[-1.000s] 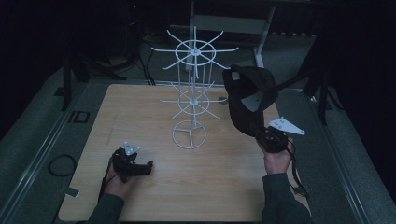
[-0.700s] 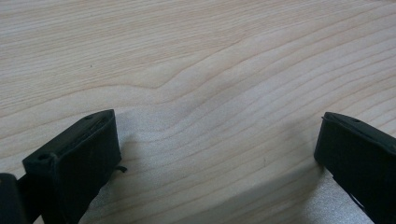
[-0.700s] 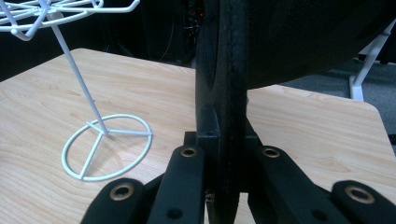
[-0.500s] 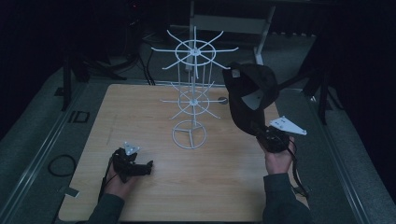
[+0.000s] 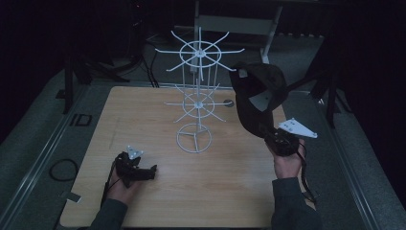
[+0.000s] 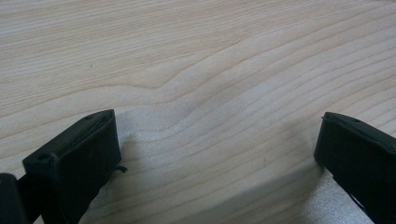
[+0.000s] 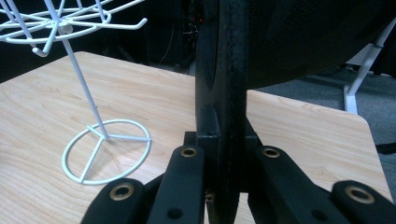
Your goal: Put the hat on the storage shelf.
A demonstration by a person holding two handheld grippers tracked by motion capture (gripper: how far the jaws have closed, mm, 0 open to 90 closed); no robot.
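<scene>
Hanging off the right gripper (image 5: pixel 280 140), a black cap (image 5: pixel 258 93) is clamped by its brim betw. the jaws, held above the table's (image 5: pixel 143 115) right side, near the white wire rack (image 5: pixel 197 96); left gripper (image 5: pixel 143 171) rests on the tabletop, jaws wide apart w/ nothing betw. them.

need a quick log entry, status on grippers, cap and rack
Right gripper shut on black cap, held up beside white wire rack. Left gripper open, empty, on table. Path clear.

We count one black cap (image 5: pixel 258 93), one white wire rack (image 5: pixel 197 96) with two tiers of hooks, two handheld grippers, and one wooden table (image 5: pixel 143 110).
</scene>
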